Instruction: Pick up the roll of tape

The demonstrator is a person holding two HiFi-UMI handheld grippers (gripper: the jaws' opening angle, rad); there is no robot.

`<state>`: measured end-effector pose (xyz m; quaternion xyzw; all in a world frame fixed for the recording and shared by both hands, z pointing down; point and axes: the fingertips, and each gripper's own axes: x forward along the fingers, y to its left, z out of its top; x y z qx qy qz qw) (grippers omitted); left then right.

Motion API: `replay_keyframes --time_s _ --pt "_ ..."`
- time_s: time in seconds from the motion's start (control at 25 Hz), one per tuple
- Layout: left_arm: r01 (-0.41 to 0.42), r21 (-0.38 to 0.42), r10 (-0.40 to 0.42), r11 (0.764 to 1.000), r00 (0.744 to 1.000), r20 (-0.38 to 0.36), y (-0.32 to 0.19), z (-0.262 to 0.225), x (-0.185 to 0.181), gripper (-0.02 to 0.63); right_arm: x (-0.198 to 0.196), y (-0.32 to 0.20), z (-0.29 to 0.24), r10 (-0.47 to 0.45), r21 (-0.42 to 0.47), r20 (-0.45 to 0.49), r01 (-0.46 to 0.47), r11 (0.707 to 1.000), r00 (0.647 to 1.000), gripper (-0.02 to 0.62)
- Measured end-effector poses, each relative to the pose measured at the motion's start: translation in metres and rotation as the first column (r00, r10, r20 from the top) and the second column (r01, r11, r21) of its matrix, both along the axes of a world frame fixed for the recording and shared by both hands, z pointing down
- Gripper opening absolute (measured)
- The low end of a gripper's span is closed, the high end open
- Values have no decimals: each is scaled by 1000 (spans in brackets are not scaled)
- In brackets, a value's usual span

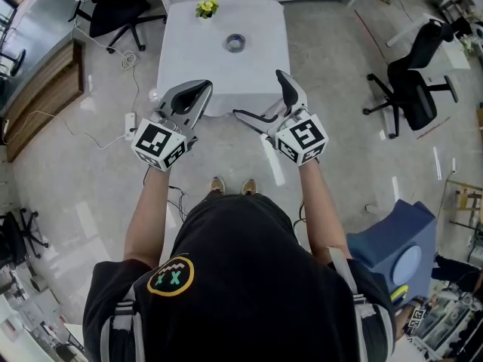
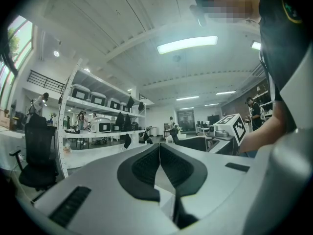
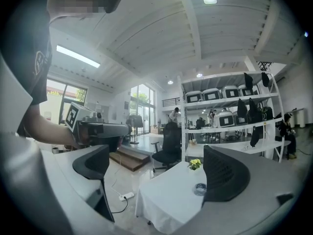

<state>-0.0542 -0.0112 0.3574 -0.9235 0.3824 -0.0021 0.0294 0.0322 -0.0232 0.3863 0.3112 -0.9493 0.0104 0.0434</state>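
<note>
We stand a step short of the white-clothed table (image 1: 189,59), with both tools held out level ahead of us and above the floor rather than over the tabletop, so we judge the reach has not begun. The roll of tape (image 1: 235,43) lies flat on the cloth toward the far side of the table, alone. The only other thing there is a small pot of yellow flowers (image 1: 207,7) at the far edge, to its left and well apart from it. The right gripper (image 1: 260,96) has its jaws spread wide with nothing between them. Its own view sights the tape (image 3: 200,188) just beside the inner edge of its right-hand jaw, which suggests to us that this is the tool meant to take it, opened early to span the roll. The left gripper (image 1: 198,90) has its jaws closed together on nothing. It is parked beside the right one, probably out of the way because one tool is enough for so small a thing. We would need to step in or lean forward, since the tape sits beyond the near half of the table.
</note>
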Motion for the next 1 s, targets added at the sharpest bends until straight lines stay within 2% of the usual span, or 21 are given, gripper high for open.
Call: replay_keyframes --time_s 0.32,1.0 --pt "20 12 -20 1000 1000 14 1 -6 11 20 10 1 1 -23 -2 -1 23 1000 1000 598" --pt "64 13 -65 998 997 45 10 -3 60 20 44 7 3 -86 5 20 86 996 996 598"
